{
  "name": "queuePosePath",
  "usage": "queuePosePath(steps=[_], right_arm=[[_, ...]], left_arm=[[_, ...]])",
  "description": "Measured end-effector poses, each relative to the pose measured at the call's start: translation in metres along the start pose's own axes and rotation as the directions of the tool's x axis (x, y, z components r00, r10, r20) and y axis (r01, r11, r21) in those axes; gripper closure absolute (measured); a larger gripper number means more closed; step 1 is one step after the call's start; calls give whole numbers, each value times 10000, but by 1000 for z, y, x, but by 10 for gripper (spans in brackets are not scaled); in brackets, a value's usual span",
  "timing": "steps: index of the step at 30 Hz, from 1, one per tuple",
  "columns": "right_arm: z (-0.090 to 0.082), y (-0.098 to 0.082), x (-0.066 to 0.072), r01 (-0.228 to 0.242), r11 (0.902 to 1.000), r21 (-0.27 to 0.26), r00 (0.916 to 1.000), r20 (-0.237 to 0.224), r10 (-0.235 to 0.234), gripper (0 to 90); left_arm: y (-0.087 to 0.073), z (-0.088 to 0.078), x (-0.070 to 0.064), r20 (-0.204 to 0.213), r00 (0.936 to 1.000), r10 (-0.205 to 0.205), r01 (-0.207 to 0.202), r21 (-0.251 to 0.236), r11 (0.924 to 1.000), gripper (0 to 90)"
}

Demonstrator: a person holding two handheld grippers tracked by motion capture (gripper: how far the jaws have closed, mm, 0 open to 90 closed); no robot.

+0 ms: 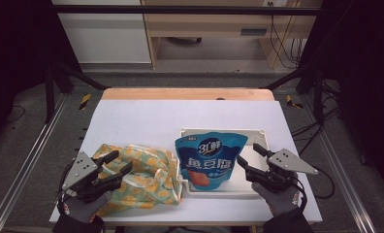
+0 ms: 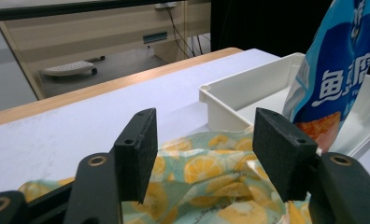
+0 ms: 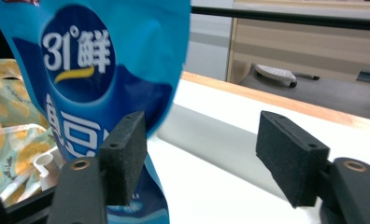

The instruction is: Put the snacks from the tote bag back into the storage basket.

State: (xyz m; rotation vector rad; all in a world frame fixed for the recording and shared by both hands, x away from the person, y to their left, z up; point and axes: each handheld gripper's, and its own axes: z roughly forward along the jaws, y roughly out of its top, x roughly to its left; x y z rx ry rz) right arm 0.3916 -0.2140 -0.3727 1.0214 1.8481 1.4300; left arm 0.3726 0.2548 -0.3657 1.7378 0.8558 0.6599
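both grippers gape beside the blue pouch.

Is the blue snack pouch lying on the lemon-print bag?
No, the blue snack pouch stands in the white tray, beside the lemon-print bag on the table.

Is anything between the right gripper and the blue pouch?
Nothing visible. The right gripper stands open beside the blue pouch in the white tray, one pad right at the pouch's edge.
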Motion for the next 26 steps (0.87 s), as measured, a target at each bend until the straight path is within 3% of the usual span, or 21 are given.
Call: queuePosePath(steps=[4, 14, 20, 26], right_arm=[[-2, -6, -4, -59, 10000, 46, 9999, 149, 58, 312], [-8, -20, -17, -304, 9993, 213, 9976, 631, 290, 287], [-9, -28, -25, -499, 9982, 337, 9942, 971, 464, 278], [-10, -32, -31, -641, 9971, 412, 9914, 1169, 589, 274]], left_arm=[[-8, -4, 5, -228, 9997, -20, 21, 39, 10000, 354], [-35, -23, 23, -609, 9968, -517, 527, 140, 9985, 329], [-44, -20, 31, -913, 9941, -583, 619, 373, 9974, 322], [-47, -16, 32, -905, 9941, -593, 637, 465, 9969, 321]])
